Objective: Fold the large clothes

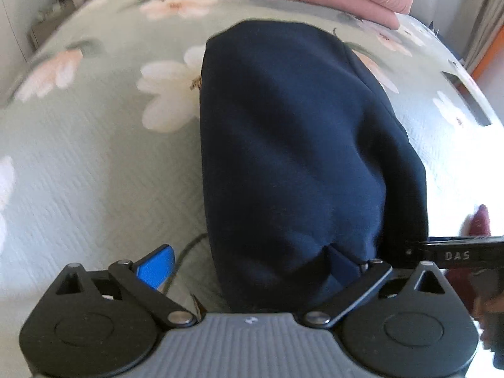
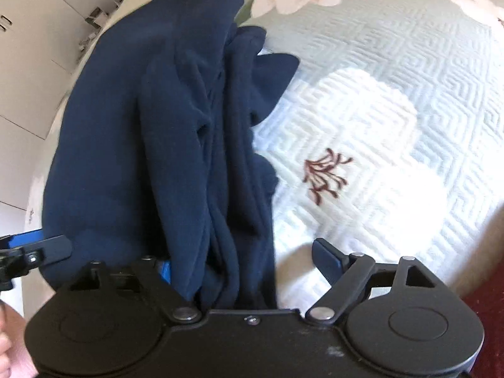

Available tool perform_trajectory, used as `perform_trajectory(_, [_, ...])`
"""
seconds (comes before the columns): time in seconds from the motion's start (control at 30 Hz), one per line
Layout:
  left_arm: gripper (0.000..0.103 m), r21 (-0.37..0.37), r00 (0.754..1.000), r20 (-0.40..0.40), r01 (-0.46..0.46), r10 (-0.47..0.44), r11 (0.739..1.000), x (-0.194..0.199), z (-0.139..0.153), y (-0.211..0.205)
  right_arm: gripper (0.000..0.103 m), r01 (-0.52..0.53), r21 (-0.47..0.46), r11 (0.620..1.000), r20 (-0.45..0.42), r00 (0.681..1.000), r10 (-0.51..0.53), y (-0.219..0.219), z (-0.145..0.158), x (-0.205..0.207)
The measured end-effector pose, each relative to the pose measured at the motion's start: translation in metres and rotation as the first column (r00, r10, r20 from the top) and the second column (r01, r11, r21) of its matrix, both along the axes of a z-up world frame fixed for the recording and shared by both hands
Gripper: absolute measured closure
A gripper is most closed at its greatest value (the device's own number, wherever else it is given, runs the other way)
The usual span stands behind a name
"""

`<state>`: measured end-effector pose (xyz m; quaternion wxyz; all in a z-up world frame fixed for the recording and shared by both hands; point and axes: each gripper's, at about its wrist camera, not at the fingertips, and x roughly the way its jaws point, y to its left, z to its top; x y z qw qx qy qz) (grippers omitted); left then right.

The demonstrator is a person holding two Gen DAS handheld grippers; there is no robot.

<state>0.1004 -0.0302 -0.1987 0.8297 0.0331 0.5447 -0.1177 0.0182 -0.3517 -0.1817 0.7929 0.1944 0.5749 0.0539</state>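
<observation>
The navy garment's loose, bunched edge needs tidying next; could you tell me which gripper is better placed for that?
Probably the right gripper: it is open over the navy garment where the rumpled layers spill onto the bedspread. The left gripper, also open, faces the smooth folded side.

Your left tongs (image 1: 252, 261) point steeply downward with the jaws spread wide; the blue pad (image 1: 156, 266) of the left finger stands clear in the open, while the right finger's pad is hidden from the left wrist view. Your right tongs (image 2: 249, 267) also tilt steeply down, jaws wide apart, the right finger (image 2: 327, 260) free and not pressing on anything, the left finger's blue pad (image 2: 166, 271) only partly showing. The two tools sit close side by side: each shows at the edge of the other's view. A bit of your hand (image 2: 9, 343) shows at the lower left of the right wrist view.
</observation>
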Motion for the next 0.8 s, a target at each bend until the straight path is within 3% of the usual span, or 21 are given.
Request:
perform_trajectory(0.17, [0.000, 0.086, 0.997, 0.076, -0.012, 0.005, 0.996, -0.012, 0.014, -0.012, 0.002, -0.066, -0.161, 0.985, 0.022, 0.997, 0.070, 0.021, 0.022, -0.001])
perform_trajectory(0.4, [0.008, 0.068, 0.994, 0.099, -0.060, 0.053, 0.996, -0.027, 0.038, -0.006, 0.002, -0.009, -0.240, 0.971, 0.089, 0.996, 0.031, 0.032, 0.064, -0.021])
perform_trajectory(0.7, [0.011, 0.081, 0.986, 0.126, -0.117, 0.107, 0.990, -0.046, 0.069, 0.002, 0.002, -0.003, -0.241, 0.971, 0.220, 0.974, 0.058, 0.064, 0.132, -0.048])
perform_trajectory(0.8, [0.011, 0.079, 0.982, 0.151, -0.126, 0.113, 0.989, -0.051, 0.080, 0.002, 0.002, -0.029, -0.241, 0.970, 0.241, 0.967, 0.089, 0.074, 0.140, -0.053])
